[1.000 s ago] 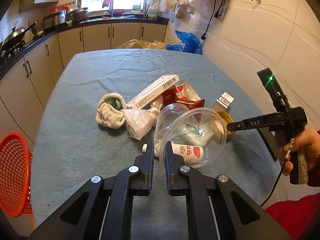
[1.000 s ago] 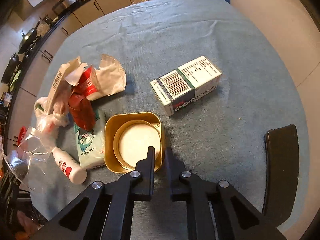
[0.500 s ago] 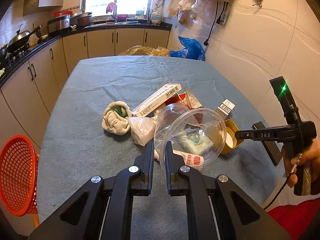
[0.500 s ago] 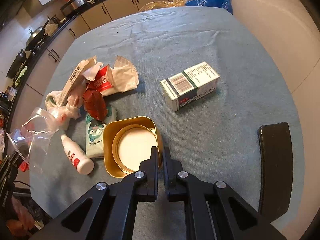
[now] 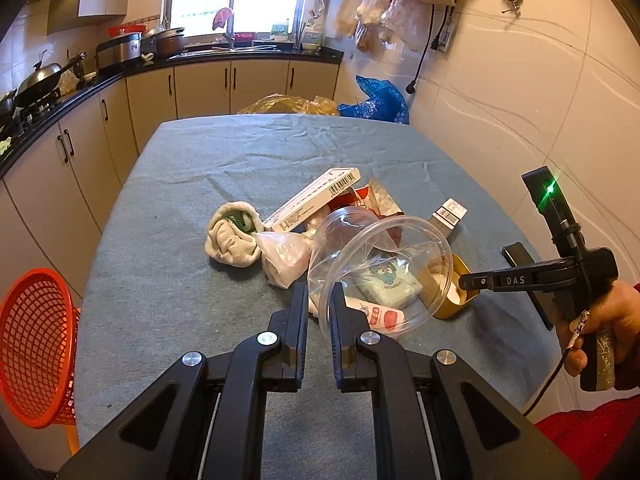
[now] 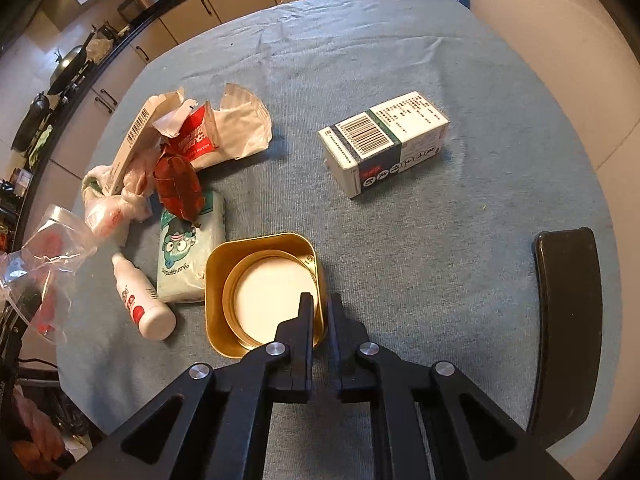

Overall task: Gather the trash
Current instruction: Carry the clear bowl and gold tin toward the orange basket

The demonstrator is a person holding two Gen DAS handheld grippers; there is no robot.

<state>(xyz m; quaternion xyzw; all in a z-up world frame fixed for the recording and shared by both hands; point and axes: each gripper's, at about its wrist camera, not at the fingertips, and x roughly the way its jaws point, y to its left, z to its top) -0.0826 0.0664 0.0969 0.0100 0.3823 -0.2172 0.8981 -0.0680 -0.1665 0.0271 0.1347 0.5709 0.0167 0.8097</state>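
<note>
1. The left gripper (image 5: pixel 319 295) is closed on the rim of a clear plastic cup (image 5: pixel 380 268), holding it lifted and tipped over the table (image 5: pixel 168 272); a crumpled clear bag sits inside the cup.
2. The right gripper (image 6: pixel 320 308) pinches the near wall of a gold tin (image 6: pixel 262 288), one finger inside and one outside. The tin has a round white liner in its bottom. From the left wrist view the same gripper (image 5: pixel 464 281) reaches in from the right to the tin (image 5: pixel 456 288).
3. The trash lies in a heap on the grey-blue tablecloth. A small white bottle (image 6: pixel 142 300) with red print lies on its side just left of the tin, beside a pale tissue pack (image 6: pixel 188 248) with a cartoon face.
4. Behind these are a dark red wrapper (image 6: pixel 178 186), a red-and-white wrapper (image 6: pixel 216 136), a long flat box (image 5: pixel 312 204) with a barcode, a knotted pink bag (image 5: pixel 286 256) and a balled beige sock (image 5: pixel 232 240).
5. A white-and-green carton (image 6: pixel 384 140) lies apart, to the right of the heap.
6. An orange mesh basket (image 5: pixel 36 344) sits off the table's left edge.
</note>
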